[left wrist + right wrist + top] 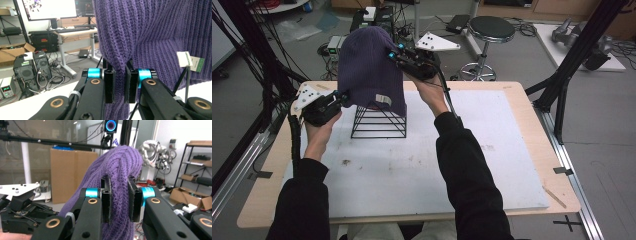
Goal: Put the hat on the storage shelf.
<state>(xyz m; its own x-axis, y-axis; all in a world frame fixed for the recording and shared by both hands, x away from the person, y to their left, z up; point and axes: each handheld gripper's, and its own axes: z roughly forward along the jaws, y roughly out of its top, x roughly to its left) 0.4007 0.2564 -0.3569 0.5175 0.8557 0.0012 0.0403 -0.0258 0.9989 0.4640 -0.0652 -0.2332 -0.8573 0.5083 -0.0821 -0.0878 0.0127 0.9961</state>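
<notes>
While draped over wire stand: purple knit beanie (369, 70) gripped from both sides.
Left gripper (343, 96) at lower left hem of beanie, fingers (109, 82) narrowed onto a bunched fold of knit, pads pressing fabric from either side. Right gripper (392, 56) at upper right side of beanie near crown, fingers (133, 201) likewise clamped on a thick fold of knit. Beanie hanging over black wire stand (379, 122), upright on white mat (412, 165) toward rear left of worktop (542, 125); lower rungs of stand exposed beneath hem. White label (384, 100) at front hem, above stand. Both hands (319, 132) behind grippers, sleeves black.
</notes>
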